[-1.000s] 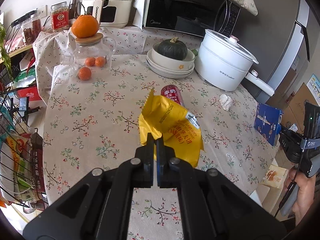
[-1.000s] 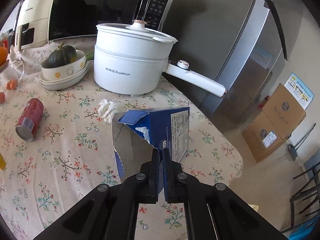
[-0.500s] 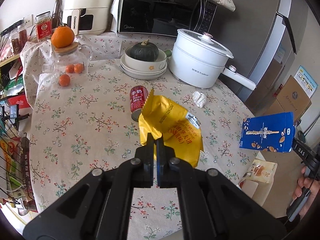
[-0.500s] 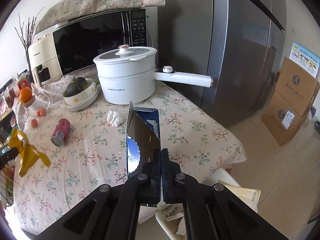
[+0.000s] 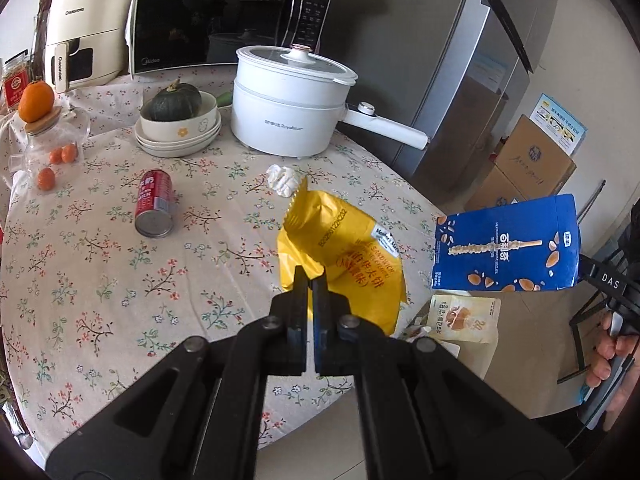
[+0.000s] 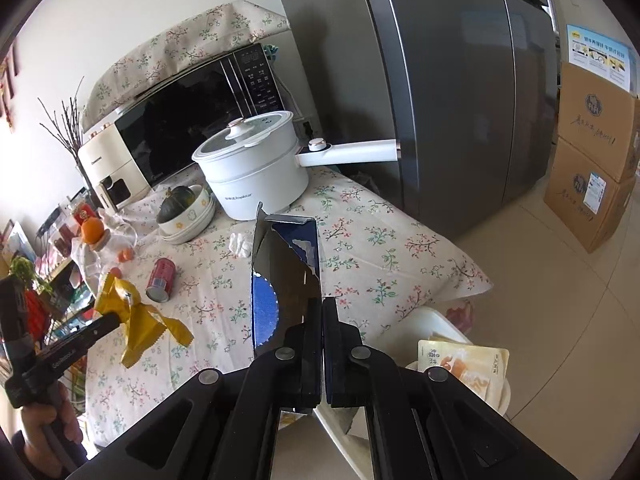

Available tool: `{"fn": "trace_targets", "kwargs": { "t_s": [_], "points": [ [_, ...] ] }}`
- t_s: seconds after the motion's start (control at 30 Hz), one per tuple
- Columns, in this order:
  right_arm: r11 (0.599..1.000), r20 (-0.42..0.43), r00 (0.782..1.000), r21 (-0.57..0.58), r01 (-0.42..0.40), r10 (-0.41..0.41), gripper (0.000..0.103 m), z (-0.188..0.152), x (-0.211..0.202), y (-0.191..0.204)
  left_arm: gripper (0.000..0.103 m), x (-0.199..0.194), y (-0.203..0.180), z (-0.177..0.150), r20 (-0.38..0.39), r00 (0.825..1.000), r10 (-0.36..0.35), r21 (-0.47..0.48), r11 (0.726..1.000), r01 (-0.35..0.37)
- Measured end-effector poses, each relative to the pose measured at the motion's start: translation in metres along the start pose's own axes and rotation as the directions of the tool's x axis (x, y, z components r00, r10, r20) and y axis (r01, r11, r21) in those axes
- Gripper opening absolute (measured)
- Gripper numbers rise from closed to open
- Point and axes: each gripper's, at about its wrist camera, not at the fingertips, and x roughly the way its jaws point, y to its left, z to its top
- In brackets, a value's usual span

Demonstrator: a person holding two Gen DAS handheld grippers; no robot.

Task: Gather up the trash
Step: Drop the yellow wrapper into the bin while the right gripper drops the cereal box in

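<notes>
My left gripper (image 5: 311, 280) is shut on a crumpled yellow snack wrapper (image 5: 344, 256), held above the table's near right edge; the wrapper (image 6: 140, 320) also shows at the left of the right wrist view. My right gripper (image 6: 322, 304) is shut on a torn blue snack box (image 6: 280, 276), held beyond the table edge over a white bin (image 6: 436, 320). The box (image 5: 508, 248) hangs at the right of the left wrist view. On the floral tablecloth lie a red drink can (image 5: 154, 208) and a crumpled white tissue (image 5: 283, 178).
A white electric pot (image 5: 292, 112) with a long handle, a bowl stack holding a dark squash (image 5: 178, 120), a microwave (image 5: 224, 20) and a glass jar topped by an orange (image 5: 36, 100) line the table's back. The bin holds a beige food pouch (image 6: 464, 360). Cardboard boxes (image 6: 592, 168) and a fridge (image 6: 440, 80) stand right.
Both grippers have swung right, toward the table's edge, carrying their items. The blue box has turned edge-on and now hangs over the bin; the wrapper sits nearer the edge.
</notes>
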Motion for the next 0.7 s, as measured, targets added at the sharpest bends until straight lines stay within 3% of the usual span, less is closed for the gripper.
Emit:
{"fn": "trace_targets", "kwargs": {
  "t_s": [0.33, 0.7],
  "points": [
    [0.998, -0.071, 0.997, 0.056, 0.013, -0.009, 0.001, -0.028, -0.017, -0.064, 0.002, 0.019, -0.048, -0.020, -0.066, 0.997, -0.039, 0.115, 0.992, 0.046],
    [0.991, -0.203, 0.977, 0.105, 0.083, -0.061, 0.003, -0.055, 0.000, -0.111, 0.002, 0.044, -0.100, -0.036, -0.122, 0.989, -0.079, 0.214, 0.971, 0.104]
  ]
}}
